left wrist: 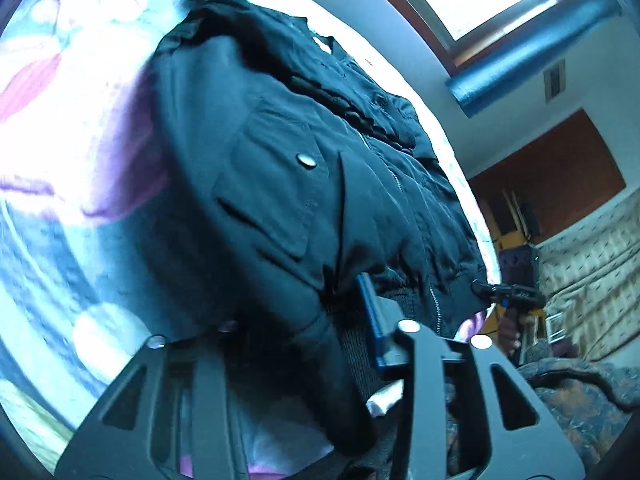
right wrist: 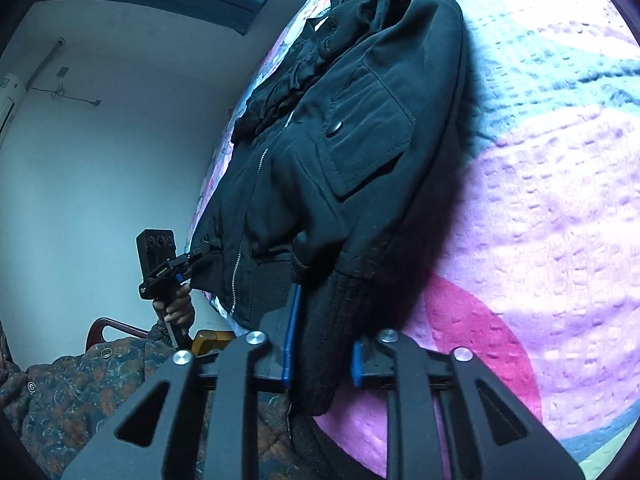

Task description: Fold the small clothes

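On the floral bedspread [right wrist: 560, 160] lies a dark zip-up jacket [right wrist: 360, 128], soft and floppy. I've got my right gripper [right wrist: 320, 360] clamped on its ribbed hem, my left gripper [left wrist: 344, 320] pinching the other hem corner.

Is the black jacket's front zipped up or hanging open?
Zipped, at least along its visible lower part: on the black jacket the zipper teeth run as one closed line to the hem. The top is bunched, unclear.

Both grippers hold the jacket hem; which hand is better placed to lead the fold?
Right, marginally: the right gripper clamps the ribbed hem deep between its pads; the left gripper pinches only the far corner.
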Tool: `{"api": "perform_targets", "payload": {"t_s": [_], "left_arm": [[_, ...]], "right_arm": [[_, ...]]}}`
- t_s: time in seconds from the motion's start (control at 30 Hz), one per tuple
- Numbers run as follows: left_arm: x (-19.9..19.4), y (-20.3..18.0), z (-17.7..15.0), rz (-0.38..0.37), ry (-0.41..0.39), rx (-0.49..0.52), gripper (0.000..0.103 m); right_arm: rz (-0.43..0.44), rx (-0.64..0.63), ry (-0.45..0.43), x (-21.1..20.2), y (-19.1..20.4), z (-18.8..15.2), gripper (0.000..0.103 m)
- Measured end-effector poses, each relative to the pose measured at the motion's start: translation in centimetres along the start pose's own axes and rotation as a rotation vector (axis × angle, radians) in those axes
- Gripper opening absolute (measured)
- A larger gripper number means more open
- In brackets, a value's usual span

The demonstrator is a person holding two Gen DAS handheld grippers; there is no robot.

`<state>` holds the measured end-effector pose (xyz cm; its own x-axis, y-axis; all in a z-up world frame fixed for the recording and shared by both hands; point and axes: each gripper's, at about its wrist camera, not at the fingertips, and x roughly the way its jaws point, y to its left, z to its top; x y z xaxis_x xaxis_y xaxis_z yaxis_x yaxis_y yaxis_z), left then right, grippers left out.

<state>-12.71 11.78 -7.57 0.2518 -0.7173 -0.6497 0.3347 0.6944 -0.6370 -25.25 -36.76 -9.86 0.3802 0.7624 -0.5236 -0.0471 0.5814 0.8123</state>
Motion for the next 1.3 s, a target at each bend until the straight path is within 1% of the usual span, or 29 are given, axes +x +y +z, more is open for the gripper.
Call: {"api": "perform_targets", "payload": {"t_s": [0.07, 0.1, 0.2, 0.3, 0.4, 0.5, 0.53, 0.63, 0.73, 0.87, 0.93, 1.03, 1.1, 1.13, 1.2, 1.3], "left_arm": [[-0.1, 0.1, -0.2, 0.012, -0.005, -0.009, 0.025], [-0.2, 0.2, -0.2, 0.012, -0.006, -0.011, 0.024], [-0.8, 0.5, -0.1, -0.016, -0.008, -0.043, 0.02], [-1.9, 0.2, 0.7, -0.097, -0.029, -0.074, 0.018], [-3.0, 0.0, 2.5, -0.203, -0.063, -0.139, 0.017], [-3.5, 0.0, 5.6, -0.293, -0.104, -0.195, 0.017], [-3.5, -0.2, 6.5, -0.307, -0.111, -0.196, 0.017], [-3.0, -0.4, 10.5, -0.306, -0.15, -0.181, 0.017], [-1.6, 0.5, 14.6, -0.295, -0.168, -0.169, 0.017], [2.1, 3.1, 19.2, -0.282, -0.142, -0.219, 0.017], [4.0, 4.6, 20.8, -0.269, -0.12, -0.255, 0.017], [6.9, 6.6, 22.3, -0.228, -0.08, -0.285, 0.018], [8.3, 7.5, 22.8, -0.193, -0.05, -0.294, 0.02], [8.6, 7.9, 22.9, -0.196, -0.043, -0.303, 0.021], [8.5, 8.4, 23.0, -0.237, -0.039, -0.329, 0.023], [7.0, 8.5, 23.0, -0.29, -0.049, -0.336, 0.031]], "right_arm": [[0.009, 0.005, -0.001, 0.1, 0.0, 0.0, 0.018], [0.016, 0.009, -0.002, 0.0, -0.1, 0.0, 0.018], [0.07, 0.033, -0.02, -0.3, 0.1, 0.0, 0.017], [0.171, 0.041, -0.065, -1.5, 0.7, 0.6, 0.016], [0.243, 0.023, -0.118, -2.7, 1.8, 2.1, 0.015], [0.299, -0.007, -0.17, -3.5, 2.9, 4.9, 0.015], [0.315, -0.016, -0.186, -3.6, 3.2, 6.1, 0.015], [0.366, -0.017, -0.228, -3.2, 3.3, 10.4, 0.015], [0.399, 0.031, -0.253, -1.5, 1.8, 15.5, 0.015], [0.397, 0.135, -0.252, 1.7, -1.1, 20.8, 0.015], [0.389, 0.197, -0.244, 3.6, -3.0, 23.0, 0.015], [0.365, 0.285, -0.239, 5.8, -5.6, 25.4, 0.015], [0.35, 0.334, -0.242, 6.9, -7.4, 26.2, 0.015], [0.36, 0.351, -0.247, 7.1, -7.9, 26.3, 0.015], [0.39, 0.37, -0.253, 7.4, -8.4, 26.4, 0.014], [0.393, 0.347, -0.244, 6.8, -8.1, 26.6, 0.019]]}}
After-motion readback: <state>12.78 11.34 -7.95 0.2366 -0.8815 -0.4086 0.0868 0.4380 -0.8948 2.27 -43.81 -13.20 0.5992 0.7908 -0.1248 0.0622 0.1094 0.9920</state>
